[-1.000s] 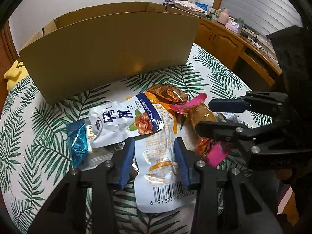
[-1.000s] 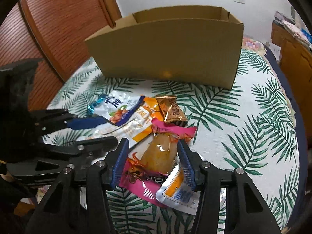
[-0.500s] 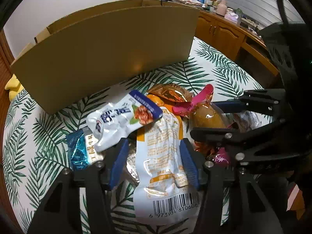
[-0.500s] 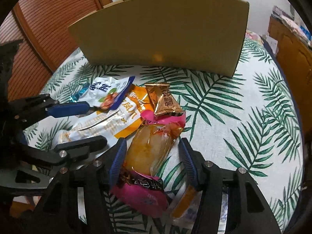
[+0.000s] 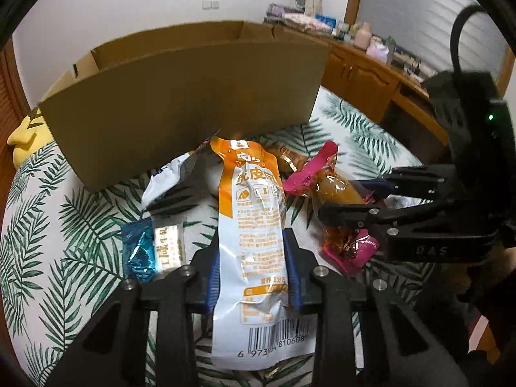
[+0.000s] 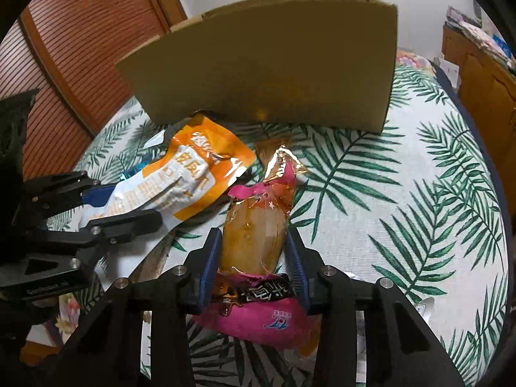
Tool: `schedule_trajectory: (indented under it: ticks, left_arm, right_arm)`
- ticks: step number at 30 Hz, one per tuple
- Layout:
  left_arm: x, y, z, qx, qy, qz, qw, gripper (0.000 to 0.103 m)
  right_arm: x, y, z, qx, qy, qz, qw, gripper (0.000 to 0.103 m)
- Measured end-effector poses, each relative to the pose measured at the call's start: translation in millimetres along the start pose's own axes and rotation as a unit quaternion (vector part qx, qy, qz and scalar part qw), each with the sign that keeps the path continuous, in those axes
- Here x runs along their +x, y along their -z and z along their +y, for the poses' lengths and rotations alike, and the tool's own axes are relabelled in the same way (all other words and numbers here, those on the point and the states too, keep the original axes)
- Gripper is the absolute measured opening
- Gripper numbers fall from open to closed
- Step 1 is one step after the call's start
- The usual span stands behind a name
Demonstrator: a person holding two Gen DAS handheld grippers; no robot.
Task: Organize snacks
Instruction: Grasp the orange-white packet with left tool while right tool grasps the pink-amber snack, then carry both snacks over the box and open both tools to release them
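My left gripper [image 5: 254, 267] is shut on a long orange-and-white snack pouch [image 5: 254, 225] and holds it up off the table; the pouch also shows in the right wrist view [image 6: 193, 180]. My right gripper [image 6: 254, 258] is shut on a pink-ended packet of amber meat [image 6: 254, 235], also lifted; it shows at the right of the left wrist view [image 5: 335, 193]. An open cardboard box [image 5: 193, 96] stands behind both. A white-and-blue pouch [image 5: 167, 177], a blue-wrapped bar [image 5: 151, 251] and a golden-brown packet [image 6: 274, 151] lie on the table.
The round table has a palm-leaf cloth [image 6: 403, 209]. A wooden cabinet with clutter [image 5: 371, 64] stands at the right, a wooden slatted door [image 6: 80, 48] at the left. A yellow soft toy [image 5: 25, 135] lies at the table's far left edge.
Both grippers have closed on their snacks and lifted them off the pile toward the box. The white-and-blue pouch slid off the orange pouch onto the table.
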State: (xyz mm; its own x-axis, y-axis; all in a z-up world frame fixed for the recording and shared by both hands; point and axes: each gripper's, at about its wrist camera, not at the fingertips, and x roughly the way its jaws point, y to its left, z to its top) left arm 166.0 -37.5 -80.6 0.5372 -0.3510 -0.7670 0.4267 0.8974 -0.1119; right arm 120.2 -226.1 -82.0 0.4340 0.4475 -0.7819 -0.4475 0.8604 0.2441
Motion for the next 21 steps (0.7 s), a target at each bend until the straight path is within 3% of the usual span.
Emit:
schedule_trajectory:
  ticks: [10, 21]
  left_arm:
    - [-41.5, 1.3, -2.8, -0.004, -0.003, -0.069, 0.9976, 0.031]
    - [-73.6, -8.0, 2.7, -0.016, -0.003, -0.107, 0.9941, 0.031]
  right_arm:
    - [-28.1, 4.5, 0.4, 0.029, 0.000, -0.059, 0.998, 0.039]
    - [-60.7, 3.4, 3.2, 0.044, 0.005, -0.104, 0.994, 0.039]
